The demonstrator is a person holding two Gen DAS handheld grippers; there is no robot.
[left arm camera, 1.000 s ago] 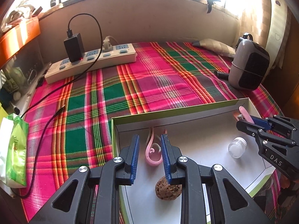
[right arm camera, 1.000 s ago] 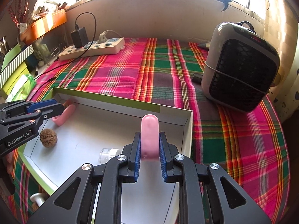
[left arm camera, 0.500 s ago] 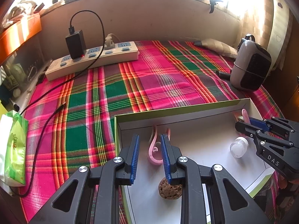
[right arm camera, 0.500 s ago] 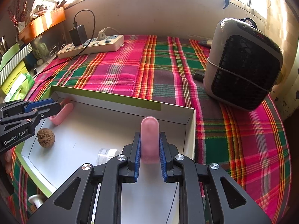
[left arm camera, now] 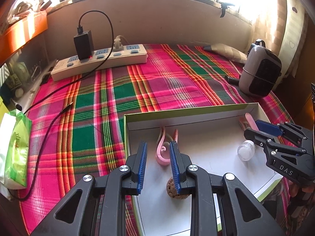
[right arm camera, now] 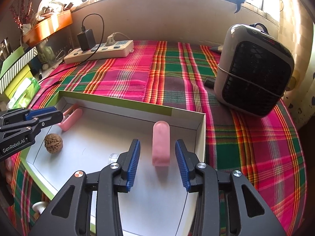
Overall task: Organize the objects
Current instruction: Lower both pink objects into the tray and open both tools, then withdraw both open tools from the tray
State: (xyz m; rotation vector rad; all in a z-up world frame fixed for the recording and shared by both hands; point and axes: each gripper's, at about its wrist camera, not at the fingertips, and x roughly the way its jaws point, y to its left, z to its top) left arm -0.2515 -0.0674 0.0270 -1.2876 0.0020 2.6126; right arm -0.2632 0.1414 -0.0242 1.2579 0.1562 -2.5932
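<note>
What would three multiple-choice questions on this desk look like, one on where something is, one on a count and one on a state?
1. Where does the walnut lie?
A. On the plaid cloth
B. In the white box
C. On a shelf

2. How many plugs sit in the power strip?
A. None
B. Four
C. Two

3. How does the pink piece stand to the right gripper?
A. Loose between the jaws, a gap on each side
B. Clamped tight by both pads
C. Outside the box, far from the jaws

Answers:
1 B: the walnut rests on the box's white floor.
2 C: one black charger and one white plug are in the strip.
3 A: the jaws are opening and neither pad touches the piece.
</note>
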